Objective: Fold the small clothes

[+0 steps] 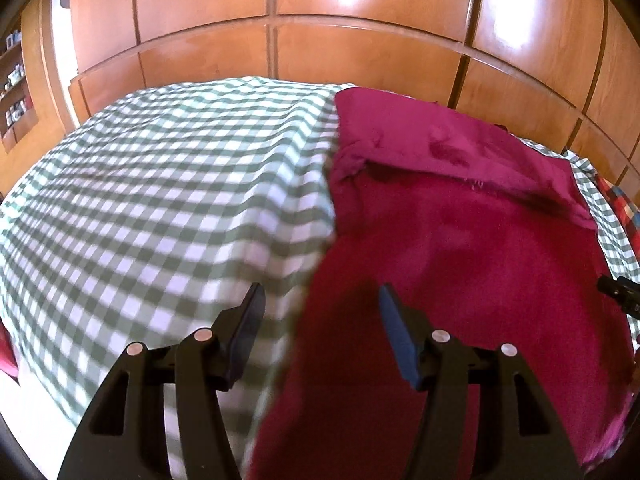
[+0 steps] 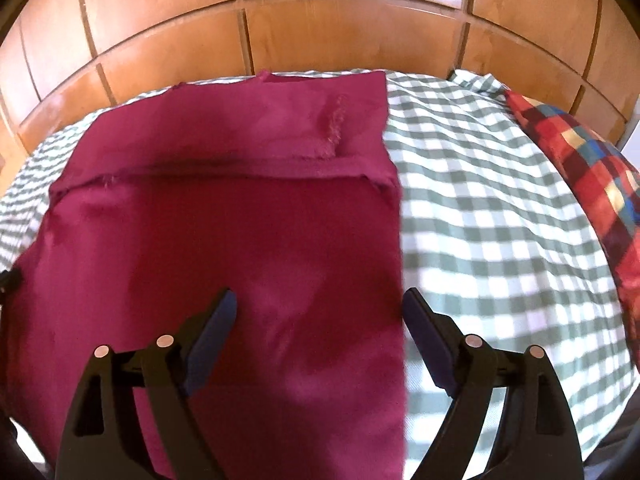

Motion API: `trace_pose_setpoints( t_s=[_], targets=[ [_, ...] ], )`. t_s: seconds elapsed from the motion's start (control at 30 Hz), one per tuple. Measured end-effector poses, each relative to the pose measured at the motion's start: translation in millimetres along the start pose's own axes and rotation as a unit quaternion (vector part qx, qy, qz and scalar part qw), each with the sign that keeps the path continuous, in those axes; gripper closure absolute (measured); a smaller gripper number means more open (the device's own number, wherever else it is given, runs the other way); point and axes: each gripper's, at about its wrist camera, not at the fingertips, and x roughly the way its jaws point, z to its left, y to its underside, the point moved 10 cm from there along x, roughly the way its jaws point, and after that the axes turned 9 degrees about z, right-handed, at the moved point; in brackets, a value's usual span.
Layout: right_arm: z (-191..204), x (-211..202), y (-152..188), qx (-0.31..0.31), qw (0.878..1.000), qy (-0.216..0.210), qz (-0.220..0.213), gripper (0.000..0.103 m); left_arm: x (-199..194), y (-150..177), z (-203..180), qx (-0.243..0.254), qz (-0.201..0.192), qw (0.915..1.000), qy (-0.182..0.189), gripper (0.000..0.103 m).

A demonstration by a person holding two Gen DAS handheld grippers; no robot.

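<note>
A magenta cloth [image 1: 460, 248] lies flat on the green-and-white checked bedsheet [image 1: 160, 200], its far end folded back over itself. My left gripper [image 1: 320, 296] is open and hovers over the cloth's near left edge, one finger over the sheet, one over the cloth. In the right wrist view the same cloth [image 2: 224, 240] fills the left half of the sheet [image 2: 500, 240]. My right gripper [image 2: 320, 300] is open and straddles the cloth's near right edge. Neither gripper holds anything.
A wooden panelled wardrobe [image 1: 360, 20] stands just behind the bed. A red plaid pillow [image 2: 580, 160] lies at the bed's right edge. The right gripper's tip [image 1: 618, 292] shows at the right of the left wrist view. Shelves [image 1: 14, 80] are at far left.
</note>
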Motion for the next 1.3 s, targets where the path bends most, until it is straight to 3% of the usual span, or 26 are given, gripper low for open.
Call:
trace_pose_setpoints(
  t_s=[0.13,0.33,0.5,0.6,0.63,0.73,0.9,1.07,1.2,1.3],
  targets=[
    [-16,-8,26,0.006,0.999,-0.017,0.029,0.019,-12,26,20,0.006,0.018,0.9997,0.017,0.044],
    [-5,-26,83,-0.007,0.991,-0.097,0.093,0.043,-33,77,30,0.016,0.052,0.9972,0.051,0.047],
    [9,-46,134,-0.042,0.982,-0.118,0.141,0.045,-40,116,17,0.039,0.087,0.9930,0.069,0.069],
    [10,-48,145,-0.046,0.981,-0.116,0.148,0.053,-45,124,13,0.053,0.088,0.9929,0.061,0.090],
    [9,-48,145,-0.044,0.981,-0.114,0.149,0.059,-47,123,13,0.060,0.086,0.9933,0.050,0.092],
    [13,-59,138,-0.030,0.976,-0.158,0.147,0.093,-55,118,17,0.044,0.097,0.9917,0.072,0.094],
    [26,-90,102,-0.023,0.970,-0.222,0.099,0.093,-84,94,20,0.020,0.075,0.9865,0.144,0.096],
    [25,-98,54,0.016,0.959,-0.278,0.053,0.093,-106,50,6,-0.006,0.032,0.9751,0.219,0.096],
    [10,-74,5,0.064,0.957,-0.280,0.039,0.093,-95,8,-1,-0.028,0.015,0.9675,0.251,0.096],
    [-3,-42,-15,0.103,0.957,-0.268,0.052,0.093,-66,-24,-4,-0.046,0.025,0.9685,0.243,0.096]
  ],
)
